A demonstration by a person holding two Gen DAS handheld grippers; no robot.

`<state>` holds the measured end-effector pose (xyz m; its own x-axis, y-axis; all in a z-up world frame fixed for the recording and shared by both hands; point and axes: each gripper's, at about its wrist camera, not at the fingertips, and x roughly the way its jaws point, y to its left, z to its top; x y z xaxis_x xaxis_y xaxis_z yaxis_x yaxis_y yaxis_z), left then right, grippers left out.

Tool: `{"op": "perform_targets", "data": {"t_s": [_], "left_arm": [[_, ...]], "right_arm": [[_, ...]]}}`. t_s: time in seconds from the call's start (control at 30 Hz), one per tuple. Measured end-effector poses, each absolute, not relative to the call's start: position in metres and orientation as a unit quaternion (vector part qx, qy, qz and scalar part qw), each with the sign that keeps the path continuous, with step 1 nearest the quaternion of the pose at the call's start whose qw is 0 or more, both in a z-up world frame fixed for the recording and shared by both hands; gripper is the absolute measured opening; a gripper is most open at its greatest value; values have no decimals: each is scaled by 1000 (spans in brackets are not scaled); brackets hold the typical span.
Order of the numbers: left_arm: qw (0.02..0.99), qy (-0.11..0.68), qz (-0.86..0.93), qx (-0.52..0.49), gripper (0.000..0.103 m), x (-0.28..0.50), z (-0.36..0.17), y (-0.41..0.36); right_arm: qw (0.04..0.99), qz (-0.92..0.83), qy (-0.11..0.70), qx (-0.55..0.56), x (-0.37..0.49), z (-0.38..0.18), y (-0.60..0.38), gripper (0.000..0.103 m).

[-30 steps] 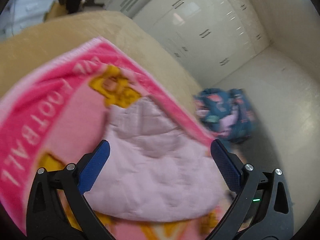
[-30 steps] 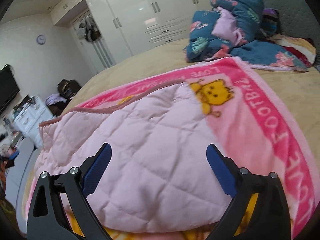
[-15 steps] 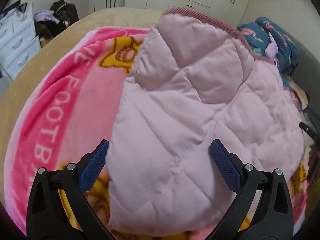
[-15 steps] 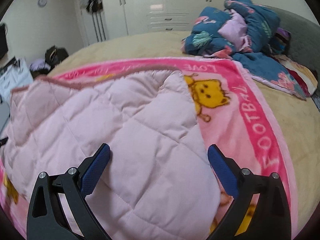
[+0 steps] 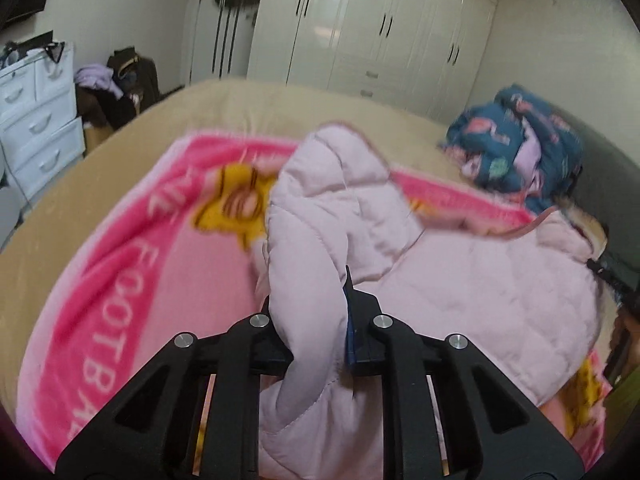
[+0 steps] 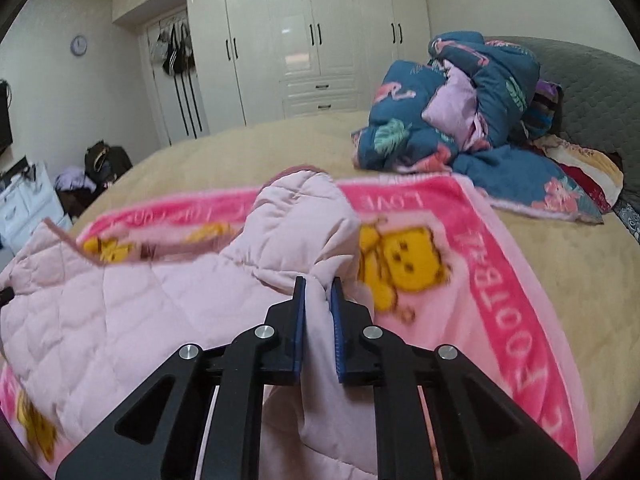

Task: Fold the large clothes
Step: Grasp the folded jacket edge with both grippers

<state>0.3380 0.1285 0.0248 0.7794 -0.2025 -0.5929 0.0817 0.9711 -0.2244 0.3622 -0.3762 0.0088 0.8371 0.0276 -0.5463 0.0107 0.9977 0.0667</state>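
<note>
A pale pink quilted jacket (image 5: 460,280) lies on a bright pink blanket (image 5: 120,264) with yellow bears and "FOOTBALL" lettering, spread on a tan bed. My left gripper (image 5: 308,304) is shut on a bunched fold of the jacket's edge, which rises between its jaws. My right gripper (image 6: 318,300) is shut on another fold of the jacket (image 6: 132,320) at its opposite side, over the pink blanket (image 6: 500,280). Both folds are lifted slightly off the blanket.
A heap of blue patterned bedding (image 6: 452,112) lies at the head of the bed by a grey headboard (image 6: 592,92). White wardrobes (image 5: 380,28) line the far wall. A white drawer unit (image 5: 36,120) and a dark pile of bags (image 5: 120,88) stand beside the bed.
Both grippers were open above the jacket; both have now closed on folds of it and the fabric is bunched up between the jaws.
</note>
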Motion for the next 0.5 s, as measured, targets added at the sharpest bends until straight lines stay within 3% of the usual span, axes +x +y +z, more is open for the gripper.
{"op": "perform_targets", "data": {"t_s": [0.2, 0.5], "left_arm": [[938, 331, -51, -94, 10, 364, 16, 122], [928, 359, -47, -83, 10, 384, -24, 123]], "right_arm": [[943, -34, 327, 45, 413, -18, -376, 10], [930, -43, 360, 56, 421, -68, -384, 10]]}}
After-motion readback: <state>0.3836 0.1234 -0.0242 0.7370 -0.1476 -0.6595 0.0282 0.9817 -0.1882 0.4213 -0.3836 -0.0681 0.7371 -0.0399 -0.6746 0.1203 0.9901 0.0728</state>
